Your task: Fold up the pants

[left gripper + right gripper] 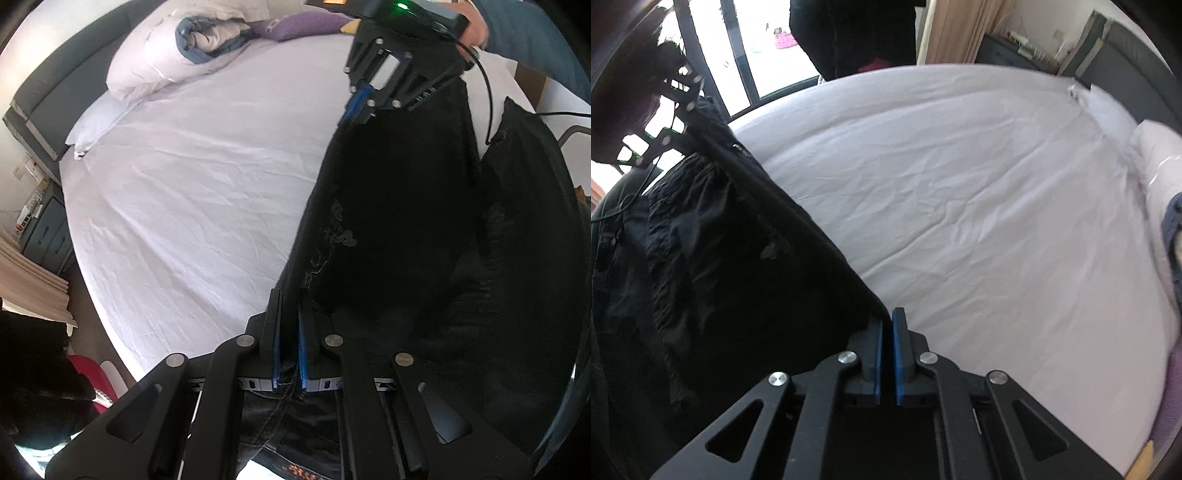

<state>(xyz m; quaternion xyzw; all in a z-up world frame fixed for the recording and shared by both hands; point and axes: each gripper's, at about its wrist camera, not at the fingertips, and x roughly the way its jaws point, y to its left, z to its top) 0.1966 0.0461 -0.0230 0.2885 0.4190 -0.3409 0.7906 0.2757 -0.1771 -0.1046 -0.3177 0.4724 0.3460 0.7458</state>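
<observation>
Location: a home bedroom. A bed with a wrinkled white sheet (207,192) and a dark padded headboard (55,96) fills both views, carrying a rolled duvet (162,55) and a purple pillow (299,24). Beige curtains (955,31) and a barred glass door (746,59) stand beyond the bed's far edge.

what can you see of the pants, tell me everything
The pants are black, denim by the look, with pale stitched seams, faint embroidery down one side and a bit of orange stitching near the bottom of the left wrist view. They are unfolded, held up above the bed and stretched taut between the left gripper and right gripper, each shut on an edge. The rest hangs in loose wrinkled folds.
</observation>
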